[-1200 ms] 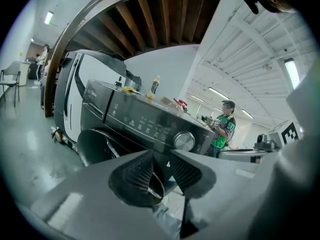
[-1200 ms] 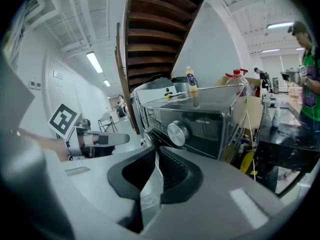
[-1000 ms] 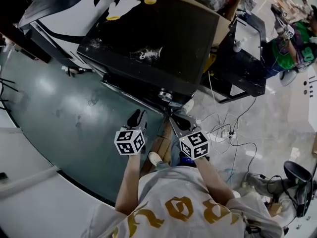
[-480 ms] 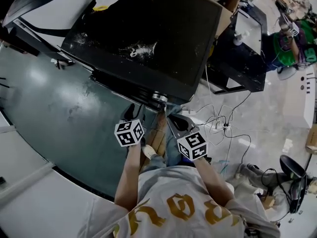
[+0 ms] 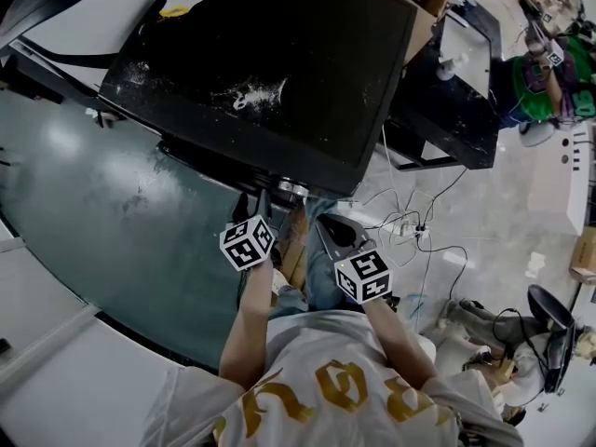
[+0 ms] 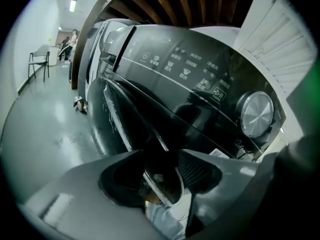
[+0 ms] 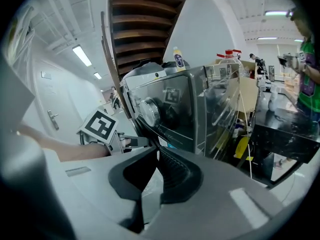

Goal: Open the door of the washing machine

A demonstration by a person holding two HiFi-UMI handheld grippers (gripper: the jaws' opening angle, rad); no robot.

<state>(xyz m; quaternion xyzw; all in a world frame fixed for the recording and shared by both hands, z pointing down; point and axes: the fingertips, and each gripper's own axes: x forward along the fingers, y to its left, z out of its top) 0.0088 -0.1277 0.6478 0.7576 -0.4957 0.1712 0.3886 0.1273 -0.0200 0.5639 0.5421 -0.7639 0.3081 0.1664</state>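
Observation:
The black washing machine (image 5: 279, 63) fills the upper head view, seen from above. Its dark round door (image 6: 125, 129) with a chrome rim and its silver knob (image 6: 256, 114) face the left gripper view. My left gripper (image 5: 253, 205) is at the door's front, open, with the door's rim running into the gap between its jaws (image 6: 160, 166). From the right gripper view its fingertips (image 7: 137, 143) reach the door edge. My right gripper (image 5: 328, 226) hangs just right of it below the knob, jaw tips together and holding nothing (image 7: 156, 153).
A black table (image 5: 447, 110) stands right of the machine, with a person in green (image 5: 549, 73) beyond it. Cables (image 5: 419, 240) trail over the pale floor. A chair (image 5: 549, 324) sits at the lower right. A bottle (image 7: 177, 59) stands on the machine's top.
The head view has drifted, so the machine sits higher and further left. Both grippers have stayed at the machine's front; the left one has edged slightly closer to the door.

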